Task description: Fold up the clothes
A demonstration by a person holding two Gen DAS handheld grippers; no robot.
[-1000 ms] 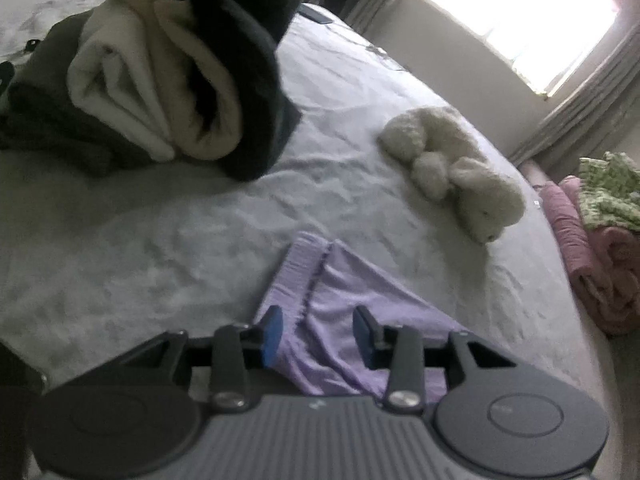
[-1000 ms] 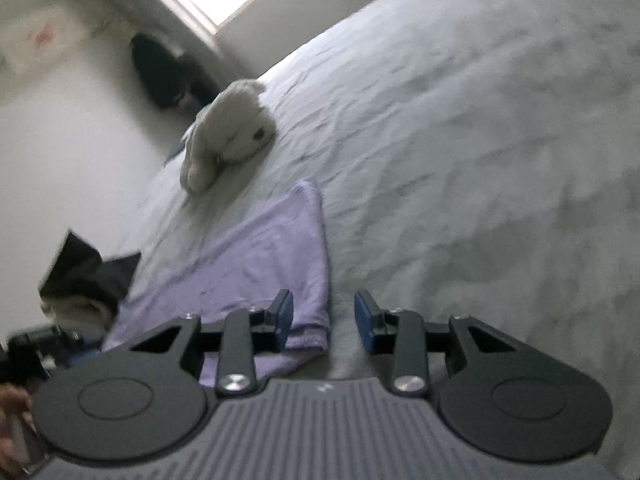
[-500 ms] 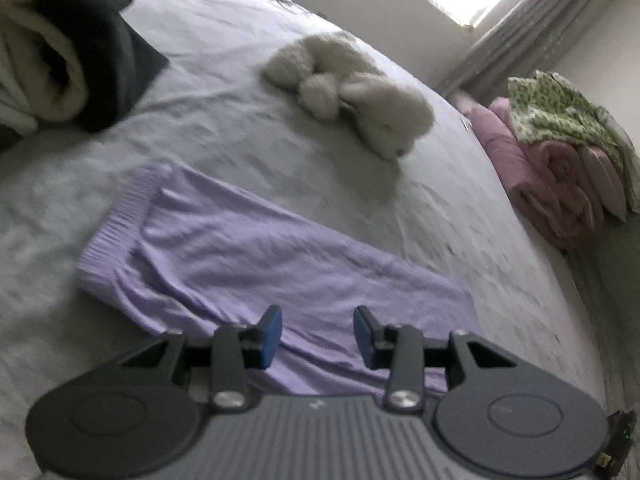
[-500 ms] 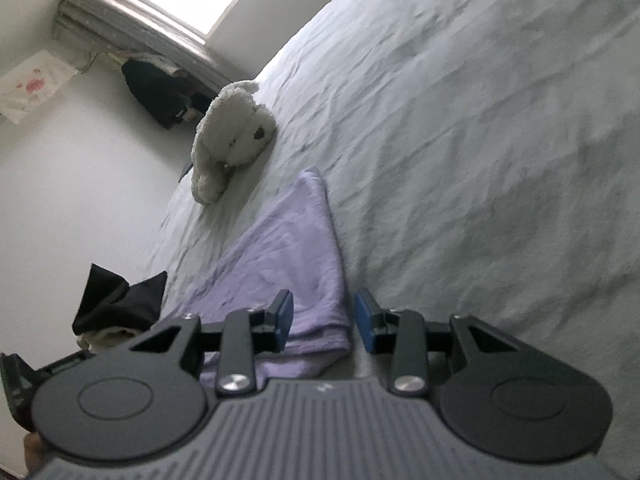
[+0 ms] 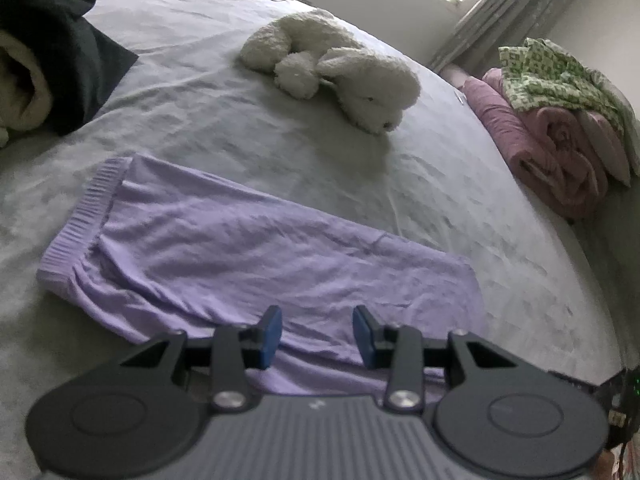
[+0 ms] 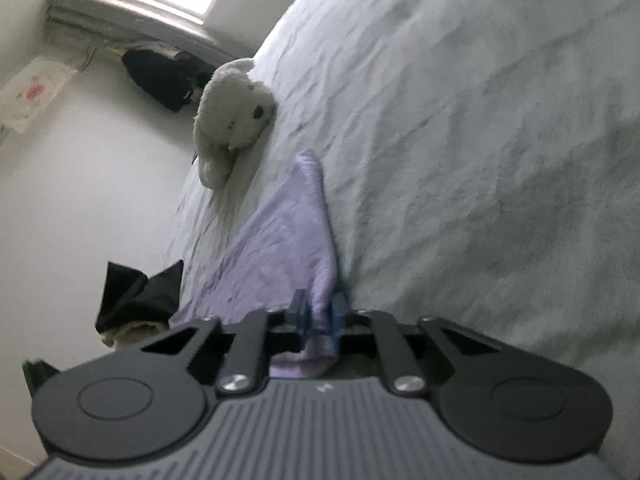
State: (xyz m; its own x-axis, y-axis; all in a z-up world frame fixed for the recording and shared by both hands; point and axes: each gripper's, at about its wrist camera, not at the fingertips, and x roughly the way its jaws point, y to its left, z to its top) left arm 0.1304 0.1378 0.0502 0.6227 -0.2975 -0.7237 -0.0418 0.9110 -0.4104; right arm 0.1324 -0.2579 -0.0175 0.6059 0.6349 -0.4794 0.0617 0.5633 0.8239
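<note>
A pair of lilac knit shorts with a ribbed waistband is lying spread out on the pale grey bedsheet, with no cross fold yet visible in it, so the folding of this garment is judged to be only at its opening step: one grasp is being made and the fold itself is yet to come. A heap of cream and black garments is sitting unfolded at the far left of the bed, which suggests more work is waiting, while a stack of pink and green-patterned fabrics is resting by the bed's right edge; whether that stack belongs to the task cannot be told. A white plush toy is lying beyond the shorts, well apart from them.

The right gripper is pointing shallowly down along the bed, rolled so that the bed tilts steeply in its view, and its jaws have just been closing: the blue pads are now pinching the near hem corner of the shorts, with a bunch of lilac cloth rising between them. The left gripper is angling more steeply down over the shorts' near long edge, its jaws partly spread, with cloth showing beneath the gap but nothing pressed between the pads.
</note>
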